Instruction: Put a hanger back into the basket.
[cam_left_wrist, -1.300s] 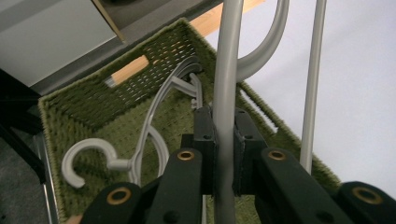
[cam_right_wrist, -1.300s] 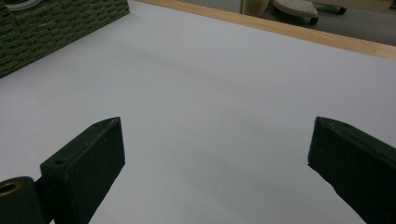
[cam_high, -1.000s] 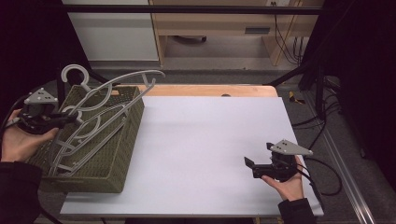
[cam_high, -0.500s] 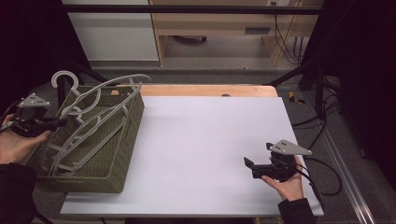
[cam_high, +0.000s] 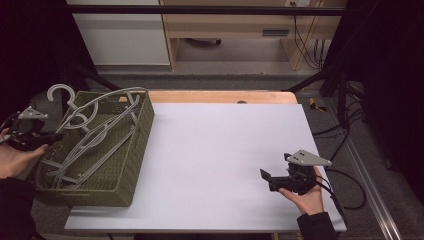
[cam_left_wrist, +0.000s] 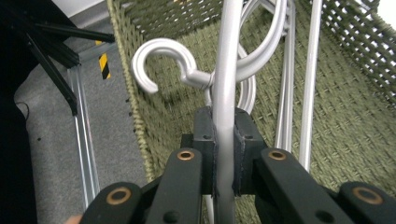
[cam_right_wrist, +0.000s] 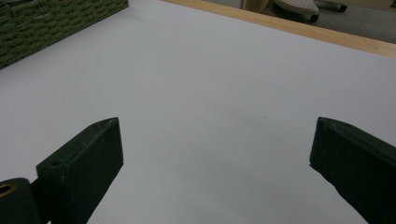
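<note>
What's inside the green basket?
The basket holds a tangle of grey plastic hangers, some hooks and bars poking over its rim. The left gripper is clamped on one hanger's bar. How many there are and whether anything lies beneath them can't be told.

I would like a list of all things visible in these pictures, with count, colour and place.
basket: one, olive green woven, left part of the table.
hangers: several, exact count unclear, light grey, lying in the basket with hooks over its far left rim.
table: one, white top with a wooden far edge, centre.
cabinet: one, white, on the floor behind the table.
left gripper: one, black, shut on a hanger bar at the basket's left side.
right gripper: one, black, open, over the table's near right part.
</note>
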